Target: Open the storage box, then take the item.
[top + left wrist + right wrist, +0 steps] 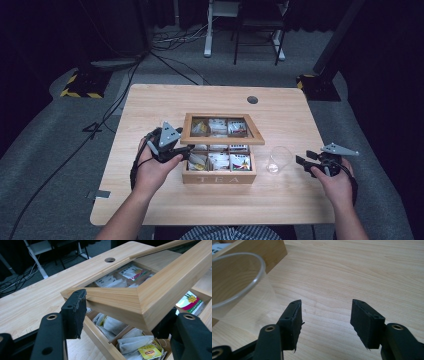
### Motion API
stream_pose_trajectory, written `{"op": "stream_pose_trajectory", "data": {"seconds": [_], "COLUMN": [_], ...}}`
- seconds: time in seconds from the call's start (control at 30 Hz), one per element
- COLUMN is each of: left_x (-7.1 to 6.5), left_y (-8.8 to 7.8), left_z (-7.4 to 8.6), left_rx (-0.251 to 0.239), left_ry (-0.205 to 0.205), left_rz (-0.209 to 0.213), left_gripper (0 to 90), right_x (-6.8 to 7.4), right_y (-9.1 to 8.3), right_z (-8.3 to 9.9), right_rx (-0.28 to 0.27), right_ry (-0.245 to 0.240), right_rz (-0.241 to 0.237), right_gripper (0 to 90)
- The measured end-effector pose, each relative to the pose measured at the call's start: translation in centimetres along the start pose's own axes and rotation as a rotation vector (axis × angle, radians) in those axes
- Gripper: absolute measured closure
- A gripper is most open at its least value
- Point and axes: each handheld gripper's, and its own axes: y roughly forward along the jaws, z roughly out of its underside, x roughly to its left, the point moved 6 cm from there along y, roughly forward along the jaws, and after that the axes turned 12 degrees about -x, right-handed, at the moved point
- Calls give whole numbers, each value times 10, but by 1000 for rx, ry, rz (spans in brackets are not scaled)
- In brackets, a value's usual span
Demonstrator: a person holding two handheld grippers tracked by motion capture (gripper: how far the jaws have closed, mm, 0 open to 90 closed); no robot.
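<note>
A wooden tea box [218, 176] marked TEA stands mid-table with tea bags [130, 342] in its compartments. Its glass-paned lid [221, 141] is lifted and tilted above the box. My left gripper [186, 151] is at the lid's front left corner. In the left gripper view the gripper [120, 315] is shut on that corner of the lid [150, 290], one jaw on each side. A clear glass cup [277, 159] stands right of the box. My right gripper [303, 164] is just right of it, open and holding nothing [325, 317]; the cup [234, 282] is at its upper left.
The light wooden table [150, 110] has a round cable hole [252, 99] at the back. Beyond its far edge are grey floor, cables and metal furniture legs [207, 30]. Bare tabletop lies left of the box and behind it.
</note>
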Motion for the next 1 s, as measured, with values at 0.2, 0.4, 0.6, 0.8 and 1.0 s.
{"op": "stream_pose_trajectory", "data": {"seconds": [0.2,0.4,0.6,0.8,1.0], "left_x": [1,1,2,2,2], "left_y": [-1,-1,-1,0,0], "left_z": [-5,-5,-6,-6,-8], "left_rx": [-1,-3,-5,-4,-4], "left_ry": [-3,-23,-24,-23,-19], "left_rz": [6,15,15,16,10], "left_gripper": [394,386,387,387,386], "right_x": [4,7,17,26,42], "right_y": [-8,-13,-24,-37,-50], "right_z": [-4,-4,-17,-32,-51], "right_rx": [2,57,53,27,-31], "right_ry": [11,-13,-14,-13,1], "right_rz": [-7,-2,-17,-20,-43], "right_gripper": [453,452,463,466,477]}}
